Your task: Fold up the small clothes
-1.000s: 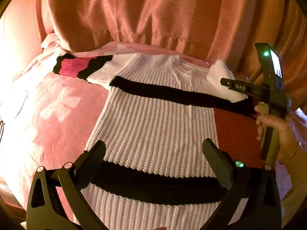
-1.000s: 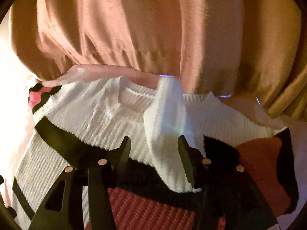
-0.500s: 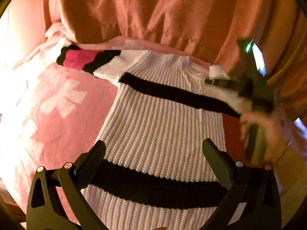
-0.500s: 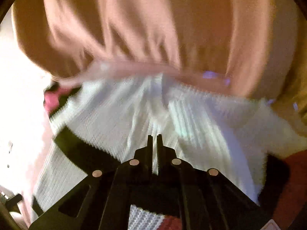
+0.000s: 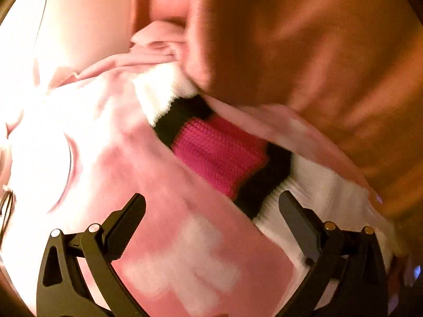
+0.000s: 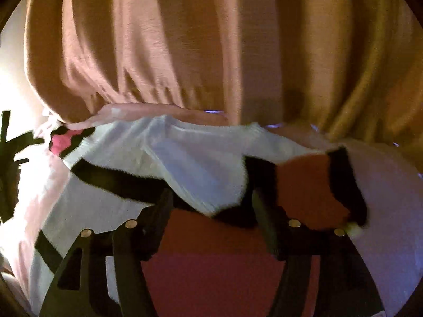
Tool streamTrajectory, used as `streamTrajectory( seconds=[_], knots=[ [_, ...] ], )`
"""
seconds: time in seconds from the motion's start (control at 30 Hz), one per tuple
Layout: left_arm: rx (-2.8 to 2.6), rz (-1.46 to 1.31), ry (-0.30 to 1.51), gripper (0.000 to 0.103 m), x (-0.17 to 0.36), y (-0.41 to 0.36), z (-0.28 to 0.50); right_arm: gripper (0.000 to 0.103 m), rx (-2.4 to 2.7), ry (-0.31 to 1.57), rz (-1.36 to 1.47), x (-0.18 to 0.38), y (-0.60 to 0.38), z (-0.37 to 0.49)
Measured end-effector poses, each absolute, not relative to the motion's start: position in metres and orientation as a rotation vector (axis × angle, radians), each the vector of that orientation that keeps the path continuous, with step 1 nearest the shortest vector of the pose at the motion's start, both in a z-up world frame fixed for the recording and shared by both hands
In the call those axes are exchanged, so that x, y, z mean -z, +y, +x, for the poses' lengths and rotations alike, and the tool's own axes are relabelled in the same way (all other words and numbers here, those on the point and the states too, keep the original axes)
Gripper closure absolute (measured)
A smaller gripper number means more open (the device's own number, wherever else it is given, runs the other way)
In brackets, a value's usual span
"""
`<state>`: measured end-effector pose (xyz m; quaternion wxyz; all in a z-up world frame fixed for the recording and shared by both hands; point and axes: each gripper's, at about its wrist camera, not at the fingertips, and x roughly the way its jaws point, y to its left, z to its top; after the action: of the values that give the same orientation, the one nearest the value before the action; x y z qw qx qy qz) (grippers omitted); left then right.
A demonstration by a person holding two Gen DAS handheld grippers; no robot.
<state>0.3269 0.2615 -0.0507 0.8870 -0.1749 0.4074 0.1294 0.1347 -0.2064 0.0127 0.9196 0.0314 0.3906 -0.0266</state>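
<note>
The knitted sweater (image 6: 87,206) lies flat, white with black stripes and a rust-red block (image 6: 309,185). One white sleeve (image 6: 201,169) is folded in across its chest. My right gripper (image 6: 212,206) hovers just short of that sleeve's tip. Its jaws are opening, with the tip lying loose between them and neither pad pressing on it. The other sleeve (image 5: 219,155), banded white, black and bright pink, stretches out diagonally in the left wrist view. Just short of it, my left gripper (image 5: 211,208) stands open and holds nothing, its right finger (image 5: 296,216) above the sleeve's white part.
A pink blanket (image 5: 185,251) with pale patches covers the surface under the sweater. Orange-brown cloth (image 6: 185,39) hangs in folds along the far edge and overlaps the outstretched sleeve's cuff. Glaring light washes out the far left.
My left gripper swung left from over the sweater's body to the pink-banded sleeve. My right gripper shut on the white sleeve, then opened, leaving it folded on the chest.
</note>
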Motion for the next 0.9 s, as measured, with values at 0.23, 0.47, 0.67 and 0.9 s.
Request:
streamTrajectory(
  seconds=[0.23,0.47,0.67,0.9],
  knots=[
    [-0.417,-0.446,0.841,0.005,0.079,0.323,0.382,0.036,0.079,0.805,0.127,-0.004,-0.205,0.093],
    [-0.357,-0.399,0.903,0.069,0.092,0.302,0.403,0.035,0.074,0.837,0.148,0.009,-0.195,0.081],
    [-0.315,-0.33,0.741,0.098,0.029,0.256,0.381,0.035,0.09,0.823,0.176,0.007,-0.203,0.077],
    [0.018,-0.067,0.501,0.094,-0.08,0.105,0.308,0.035,0.129,0.794,0.209,-0.002,-0.225,0.066]
  ],
)
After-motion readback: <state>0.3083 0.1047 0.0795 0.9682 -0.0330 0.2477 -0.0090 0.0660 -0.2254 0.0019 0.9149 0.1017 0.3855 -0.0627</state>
